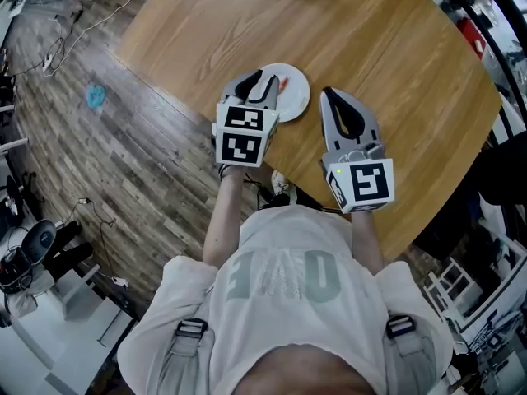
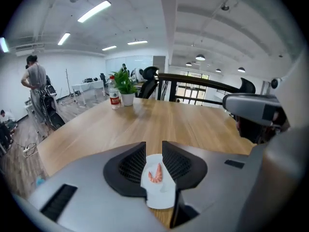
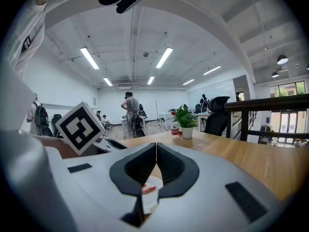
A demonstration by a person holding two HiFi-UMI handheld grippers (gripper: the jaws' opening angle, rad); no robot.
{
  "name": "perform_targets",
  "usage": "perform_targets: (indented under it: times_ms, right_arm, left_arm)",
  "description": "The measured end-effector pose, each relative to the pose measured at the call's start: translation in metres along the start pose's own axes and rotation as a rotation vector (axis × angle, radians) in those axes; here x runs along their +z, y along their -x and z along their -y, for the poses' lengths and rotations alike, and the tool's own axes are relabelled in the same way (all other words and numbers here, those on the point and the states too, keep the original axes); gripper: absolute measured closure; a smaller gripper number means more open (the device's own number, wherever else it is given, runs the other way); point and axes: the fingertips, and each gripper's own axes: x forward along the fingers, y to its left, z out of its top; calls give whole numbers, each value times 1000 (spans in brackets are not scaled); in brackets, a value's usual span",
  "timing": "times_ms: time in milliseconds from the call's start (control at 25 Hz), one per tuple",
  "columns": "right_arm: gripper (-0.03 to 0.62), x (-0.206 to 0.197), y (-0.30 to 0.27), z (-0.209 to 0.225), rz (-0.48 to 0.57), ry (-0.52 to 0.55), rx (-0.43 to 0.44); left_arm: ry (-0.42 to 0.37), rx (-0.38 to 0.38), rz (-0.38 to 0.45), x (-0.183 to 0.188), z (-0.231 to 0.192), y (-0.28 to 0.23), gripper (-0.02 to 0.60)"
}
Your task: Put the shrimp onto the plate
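Shrimp [image 2: 155, 174] lies on plate [image 2: 162, 200] (rim half hidden).

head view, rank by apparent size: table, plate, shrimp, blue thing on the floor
1. table
2. plate, partly hidden by the left tool
3. blue thing on the floor; it lies farther away, so its real size is unsure
4. shrimp

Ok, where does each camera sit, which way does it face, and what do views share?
Head view: on the person's head, facing steeply down at the table; shows shirt, both forearms, left gripper, right gripper.
Left gripper view: on the left gripper, looking along its parted jaws at the shrimp on the plate; right gripper at right edge.
Right gripper view: on the right gripper, looking along its closed jaws across the table; left gripper's marker cube at left.
Shared: plate and shrimp appear in all three.
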Motion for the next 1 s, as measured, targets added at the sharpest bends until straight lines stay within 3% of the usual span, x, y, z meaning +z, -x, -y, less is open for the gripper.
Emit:
perform_targets:
  times_ms: [240, 480, 640, 720, 1000]
  right_arm:
    - [574, 19, 4, -21, 49, 40, 34]
    - [574, 41, 17, -48, 99, 86, 48]
    - [574, 55, 25, -65, 136, 123, 74]
    - [574, 61, 30, -75, 155, 142, 86]
    - [576, 70, 41, -103, 146, 183, 84]
  left_arm:
    - [4, 50, 205, 47, -7, 52, 474]
    - [-46, 70, 379, 76, -5, 110, 477]
    - [-74, 59, 582, 97, 4, 151, 562]
    - [-100, 65, 659, 101, 10, 169, 571]
    - [-37, 80, 770, 98, 16, 215, 572]
